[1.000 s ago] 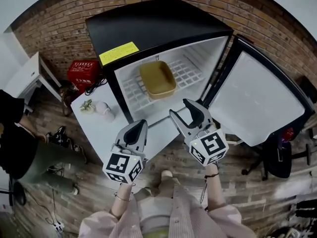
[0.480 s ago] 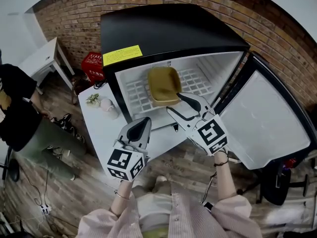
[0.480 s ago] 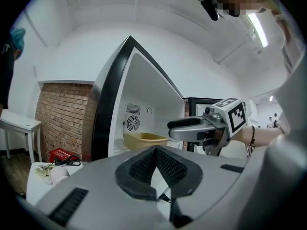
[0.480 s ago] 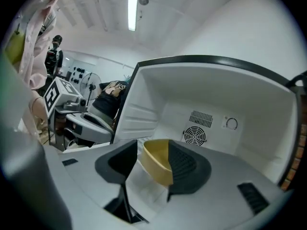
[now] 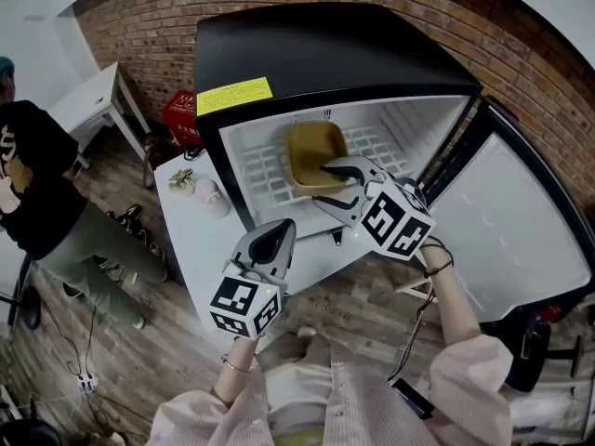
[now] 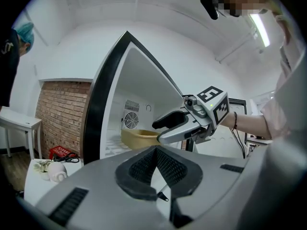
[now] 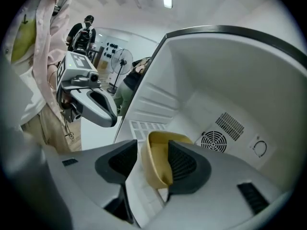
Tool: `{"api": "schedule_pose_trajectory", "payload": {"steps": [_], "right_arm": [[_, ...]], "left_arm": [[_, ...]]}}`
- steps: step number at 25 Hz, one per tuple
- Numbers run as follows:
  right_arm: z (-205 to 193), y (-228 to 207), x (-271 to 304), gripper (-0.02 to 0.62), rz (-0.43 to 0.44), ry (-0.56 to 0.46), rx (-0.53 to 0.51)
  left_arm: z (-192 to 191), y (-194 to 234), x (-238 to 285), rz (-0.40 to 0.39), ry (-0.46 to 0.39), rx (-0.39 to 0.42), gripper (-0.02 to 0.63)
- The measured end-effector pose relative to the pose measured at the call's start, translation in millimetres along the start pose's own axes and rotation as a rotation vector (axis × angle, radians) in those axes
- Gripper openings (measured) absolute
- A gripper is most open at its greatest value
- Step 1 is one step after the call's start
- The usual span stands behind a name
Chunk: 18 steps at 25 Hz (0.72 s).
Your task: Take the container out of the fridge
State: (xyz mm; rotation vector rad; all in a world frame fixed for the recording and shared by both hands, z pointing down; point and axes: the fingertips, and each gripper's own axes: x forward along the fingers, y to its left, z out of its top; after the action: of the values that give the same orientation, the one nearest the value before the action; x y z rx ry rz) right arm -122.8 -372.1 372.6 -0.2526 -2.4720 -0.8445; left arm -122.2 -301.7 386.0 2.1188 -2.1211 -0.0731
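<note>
A tan rectangular container (image 5: 311, 149) rests on the white wire shelf of the open black fridge (image 5: 307, 54). My right gripper (image 5: 327, 186) reaches into the fridge, open, with its jaws on either side of the container's near wall: one pad inside the container (image 7: 158, 159), the other outside it. A small gap still shows beside the outer pad. My left gripper (image 5: 272, 242) hangs shut and empty over the white table, in front of the fridge. From the left gripper view I see the right gripper (image 6: 159, 132) at the container (image 6: 135, 139).
The fridge door (image 5: 507, 212) stands wide open at the right. The fridge sits on a white table (image 5: 200, 244) that also holds a small white pot (image 5: 206, 195). A red crate (image 5: 184, 116), a white side table (image 5: 93, 100) and a person (image 5: 42, 193) are at the left.
My right gripper has moved forward into the fridge and now straddles the container's near rim. The left gripper has stayed roughly in place, shut.
</note>
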Motion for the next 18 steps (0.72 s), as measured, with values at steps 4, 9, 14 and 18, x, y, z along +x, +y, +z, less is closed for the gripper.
{"api": "schedule_pose_trajectory", "payload": {"steps": [4, 9, 14, 18], "right_arm": [[-6, 4, 11, 0.206, 0.053, 0.087, -0.061], [-17, 13, 16, 0.201, 0.108, 0.185, -0.120], [-24, 17, 20, 0.122, 0.112, 0.249, -0.180], [-24, 14, 20, 0.058, 0.096, 0.260, -0.185]], "left_arm": [[-2, 2, 1, -0.012, 0.003, -0.010, -0.009], [-1, 1, 0, -0.036, 0.016, -0.016, -0.009], [-4, 5, -2, -0.049, 0.027, -0.031, -0.009], [-5, 6, -3, -0.060, 0.032, -0.038, -0.009]]}}
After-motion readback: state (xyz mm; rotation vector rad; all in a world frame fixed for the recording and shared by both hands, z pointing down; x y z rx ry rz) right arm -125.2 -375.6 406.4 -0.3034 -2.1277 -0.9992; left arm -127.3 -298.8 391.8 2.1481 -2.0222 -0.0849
